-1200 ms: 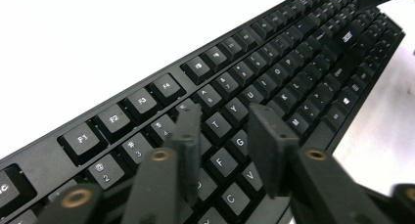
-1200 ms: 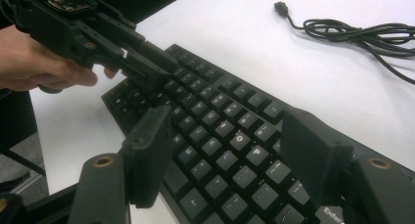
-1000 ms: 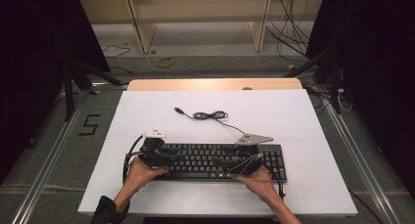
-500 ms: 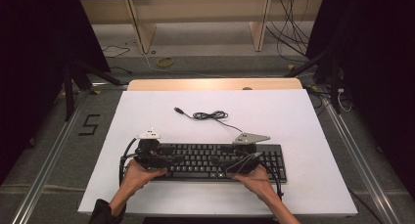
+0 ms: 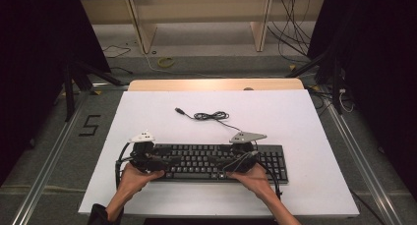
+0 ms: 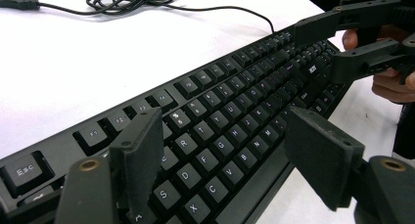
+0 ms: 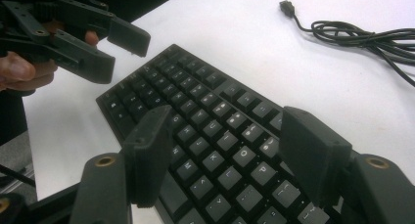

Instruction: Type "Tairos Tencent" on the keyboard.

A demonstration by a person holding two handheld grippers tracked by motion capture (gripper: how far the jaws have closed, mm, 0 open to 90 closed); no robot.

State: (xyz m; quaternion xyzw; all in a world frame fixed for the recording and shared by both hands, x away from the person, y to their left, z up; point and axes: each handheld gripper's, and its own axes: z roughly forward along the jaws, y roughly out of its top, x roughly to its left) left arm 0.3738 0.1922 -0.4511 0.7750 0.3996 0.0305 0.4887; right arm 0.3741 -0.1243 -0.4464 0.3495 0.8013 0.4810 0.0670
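The keyboard (image 5: 216, 161) lies flat at the near middle of the white desk (image 5: 305, 131), seemingly set down, with left tongs (image 6: 222, 160) just spread and right tongs (image 7: 227, 158) both released above it.

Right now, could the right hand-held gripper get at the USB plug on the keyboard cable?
Probably yes: the right hand-held gripper is open, and bare table lies between it and the USB plug.

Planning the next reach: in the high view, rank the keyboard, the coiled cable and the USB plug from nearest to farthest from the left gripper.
1. keyboard: directly under the left gripper, at its left end.
2. USB plug: up-table, on the white board.
3. coiled cable: up-table, further right; close to the plug's rank.
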